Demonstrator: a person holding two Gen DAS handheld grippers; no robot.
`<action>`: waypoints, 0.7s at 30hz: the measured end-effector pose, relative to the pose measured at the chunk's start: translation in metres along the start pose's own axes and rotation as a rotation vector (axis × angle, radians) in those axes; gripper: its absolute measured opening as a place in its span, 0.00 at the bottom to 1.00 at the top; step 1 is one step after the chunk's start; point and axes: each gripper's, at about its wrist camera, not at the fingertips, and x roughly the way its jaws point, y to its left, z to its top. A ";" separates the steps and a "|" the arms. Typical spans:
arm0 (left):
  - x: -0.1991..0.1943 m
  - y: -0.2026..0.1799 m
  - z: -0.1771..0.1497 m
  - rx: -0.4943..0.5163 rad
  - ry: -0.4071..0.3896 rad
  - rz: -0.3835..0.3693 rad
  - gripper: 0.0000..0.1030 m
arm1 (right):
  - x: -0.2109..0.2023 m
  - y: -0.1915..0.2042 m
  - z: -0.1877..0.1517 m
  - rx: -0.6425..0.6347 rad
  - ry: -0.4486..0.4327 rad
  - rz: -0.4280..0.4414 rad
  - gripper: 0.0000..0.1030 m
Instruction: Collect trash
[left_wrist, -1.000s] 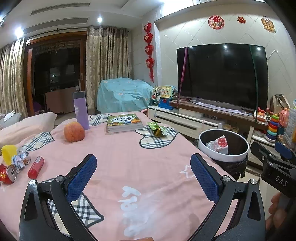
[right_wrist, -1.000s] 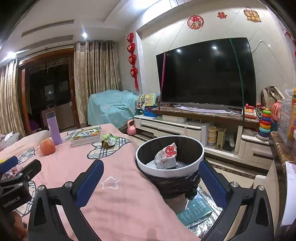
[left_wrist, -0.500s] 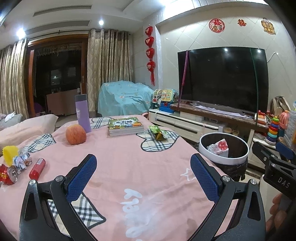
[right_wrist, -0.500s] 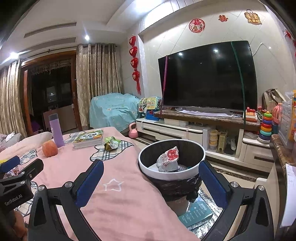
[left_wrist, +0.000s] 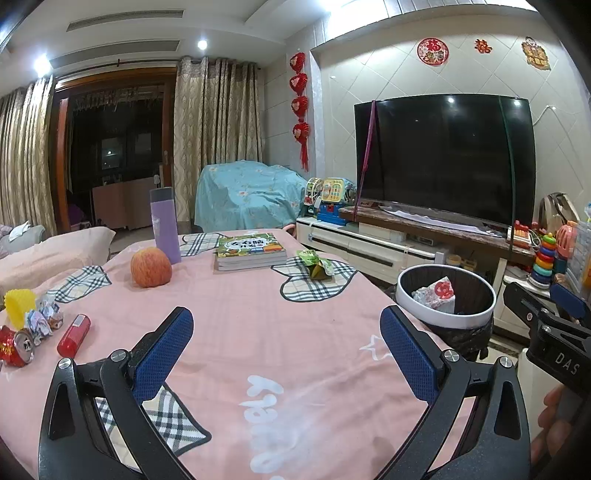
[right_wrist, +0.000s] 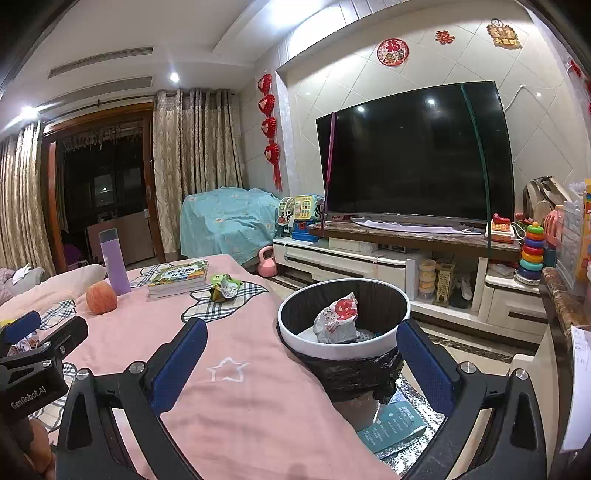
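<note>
A white-rimmed bin (left_wrist: 445, 315) (right_wrist: 343, 352) with a black liner stands off the table's right edge, a crumpled white and red wrapper (right_wrist: 338, 319) inside. On the pink cloth lie a green wrapper (left_wrist: 317, 264) (right_wrist: 223, 287) past the books, and at the left a crushed red can (left_wrist: 16, 345), crumpled foil wrappers (left_wrist: 42, 319), a yellow paper cup (left_wrist: 18, 302) and a small red tube (left_wrist: 74, 335). My left gripper (left_wrist: 286, 349) hangs open over the cloth, empty. My right gripper (right_wrist: 301, 360) is open and empty, in front of the bin.
An apple (left_wrist: 150, 266), a purple bottle (left_wrist: 165, 225) and stacked books (left_wrist: 250, 251) sit at the table's far side. Beyond are a TV (right_wrist: 413, 155) on a low cabinet (right_wrist: 369, 258), toys, and a pink kettlebell (right_wrist: 266, 261) on the floor. A teal booklet (right_wrist: 391, 430) lies below the bin.
Both grippers have lifted and tilted up a little, so the table and bin sit lower in each view. Both stay open and empty. Nothing on the table has moved.
</note>
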 end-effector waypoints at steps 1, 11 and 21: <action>0.000 0.000 0.000 0.000 0.000 0.000 1.00 | 0.000 0.000 0.000 0.000 -0.001 0.000 1.00; 0.001 0.000 -0.002 0.004 0.004 -0.002 1.00 | -0.001 0.001 0.000 0.000 -0.003 0.003 1.00; 0.003 0.000 -0.004 0.007 0.010 -0.004 1.00 | 0.000 0.002 0.001 -0.001 -0.001 0.006 1.00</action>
